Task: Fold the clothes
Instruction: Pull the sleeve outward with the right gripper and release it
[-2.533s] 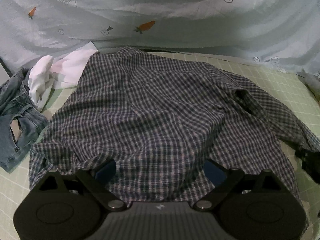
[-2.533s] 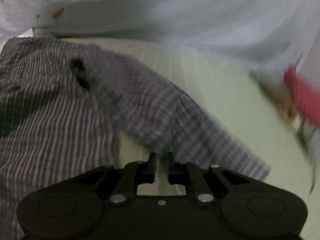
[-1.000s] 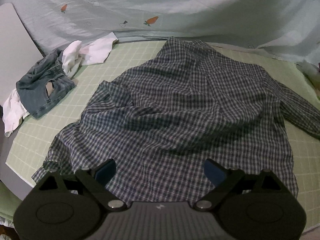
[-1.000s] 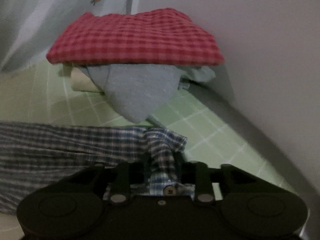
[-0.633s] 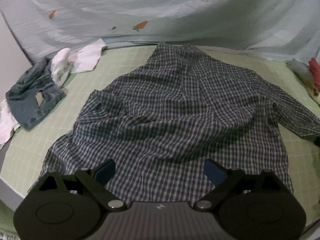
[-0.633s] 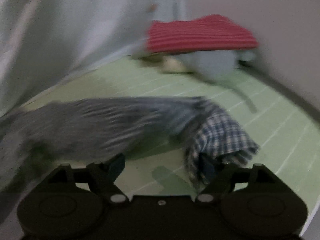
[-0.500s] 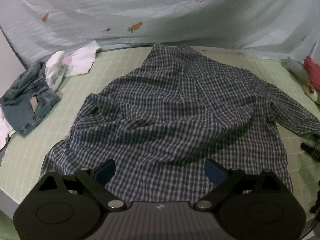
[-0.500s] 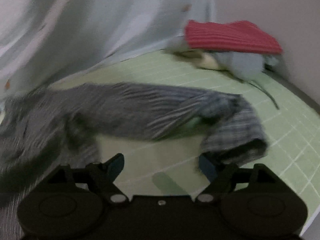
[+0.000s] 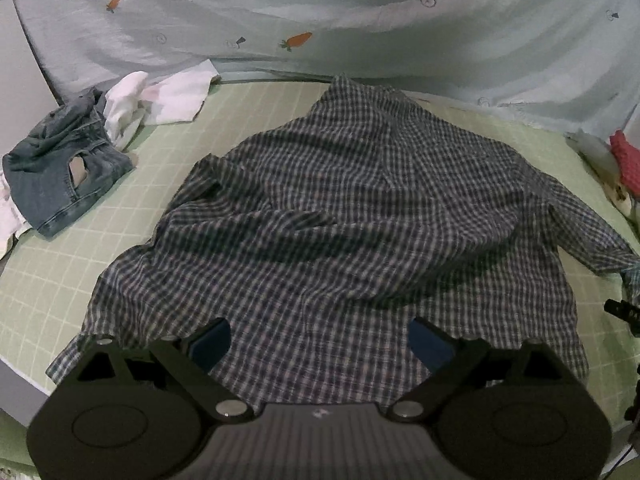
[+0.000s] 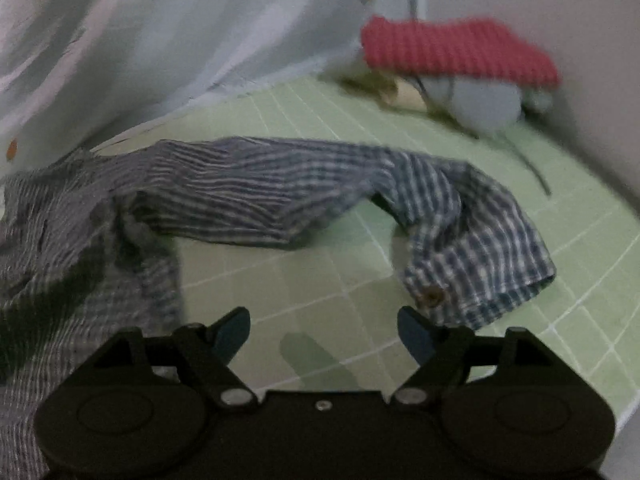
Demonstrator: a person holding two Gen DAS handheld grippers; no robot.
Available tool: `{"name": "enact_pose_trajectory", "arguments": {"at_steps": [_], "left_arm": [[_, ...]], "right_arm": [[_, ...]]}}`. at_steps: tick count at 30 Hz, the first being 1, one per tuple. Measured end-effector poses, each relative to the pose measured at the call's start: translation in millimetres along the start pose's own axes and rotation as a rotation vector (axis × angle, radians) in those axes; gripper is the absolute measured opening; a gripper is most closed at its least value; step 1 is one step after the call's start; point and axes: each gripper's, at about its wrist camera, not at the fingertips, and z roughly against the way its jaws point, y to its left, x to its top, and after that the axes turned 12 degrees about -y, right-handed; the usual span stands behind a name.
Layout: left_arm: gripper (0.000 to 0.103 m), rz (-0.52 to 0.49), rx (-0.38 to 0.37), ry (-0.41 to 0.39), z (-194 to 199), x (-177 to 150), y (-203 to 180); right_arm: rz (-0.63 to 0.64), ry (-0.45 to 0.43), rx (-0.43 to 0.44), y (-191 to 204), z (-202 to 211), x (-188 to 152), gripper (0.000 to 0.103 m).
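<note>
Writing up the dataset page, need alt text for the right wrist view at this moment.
A plaid shirt sleeve lies stretched across a green grid mat, its buttoned cuff just ahead of the open, empty right claw. Behind, a folded pile topped by a red checked cloth sits against a pale curtain; the image is slightly blurred.

Right gripper spread wide — plaid sleeve lies just beyond.
</note>
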Motion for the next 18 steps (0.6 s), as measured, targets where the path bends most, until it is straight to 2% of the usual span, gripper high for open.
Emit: {"name": "enact_pose_trajectory", "arguments": {"at_steps": [2, 7, 9, 11, 14, 16, 17, 18], "left_arm": [[0.095, 0.005, 0.009, -0.006, 3, -1, -4], [0.096, 0.000, 0.039, 0.006, 8, -10, -19], [0.096, -0.005, 0.051, 0.015, 10, -14, -24], [0.096, -0.005, 0.066, 0.021, 13, -17, -29], [0.096, -0.006, 0.088, 0.029, 17, -20, -36], [0.096, -0.006, 0.102, 0.031, 19, -20, -39], [0.096, -0.008, 0.106, 0.031, 20, -20, -40], [0.096, -0.011, 0.110, 0.031, 20, -19, -42]], "right_arm": [[-0.015, -0.005, -0.057, -20, -7, 4, 0.079], [-0.132, -0.044, -0.264, -95, -24, 24, 0.079], [-0.217, -0.054, -0.289, -122, -27, 32, 0.079], [-0.290, -0.082, -0.264, -138, -27, 37, 0.081], [-0.287, -0.081, -0.263, -143, -36, 41, 0.082], [-0.265, -0.053, -0.304, -145, -49, 44, 0.069], [-0.237, -0.054, -0.329, -145, -53, 46, 0.054], [-0.199, -0.052, -0.349, -144, -58, 49, 0.049]]}}
